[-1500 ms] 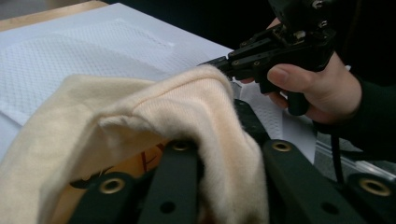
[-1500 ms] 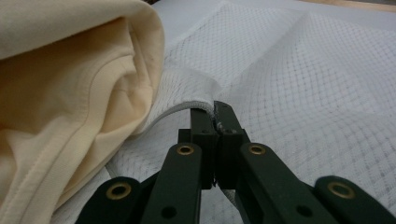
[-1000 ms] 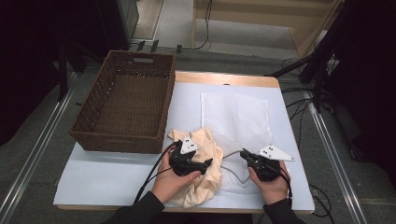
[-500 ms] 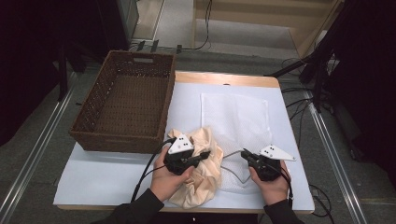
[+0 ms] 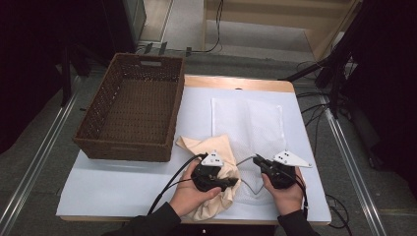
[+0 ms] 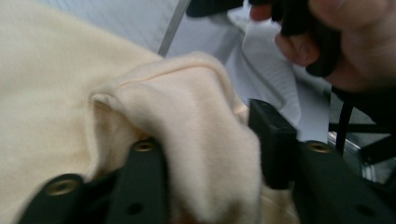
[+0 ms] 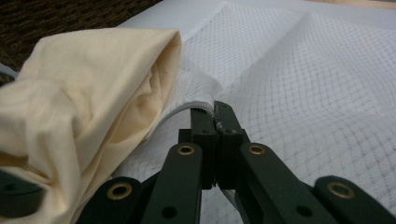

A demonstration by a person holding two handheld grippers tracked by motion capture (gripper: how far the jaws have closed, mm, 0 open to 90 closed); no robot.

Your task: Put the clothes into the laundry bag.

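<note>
A cream cloth (image 5: 209, 146) lies bunched at the table's front, partly over the lower left corner of a white mesh bag (image 5: 248, 120). My left gripper (image 5: 230, 184) rests on the cloth, pointing right toward the bag. In the left gripper view a fold of the cloth (image 6: 187, 116) bulges between the parted jaws of the left gripper (image 6: 208, 135), which have just been opening; the pads do not clearly press it. My right gripper (image 7: 215, 109) is shut on the mesh bag's (image 7: 303, 70) corded edge, holding it up beside the cloth (image 7: 84, 93). From above, the right gripper (image 5: 256, 160) points left.
A brown wicker basket (image 5: 123, 147) stands at the left of the white-covered table (image 5: 123, 184). Cables trail from both grippers toward the front edge. The person's right hand (image 6: 355, 46) is close ahead of the left gripper. Dark floor with rails and cables surrounds the table.
The left gripper shifted slightly left, then back right and nearer the front edge, staying on the cloth. The cloth bunched up more by the bag's corner. The right gripper stayed put.
</note>
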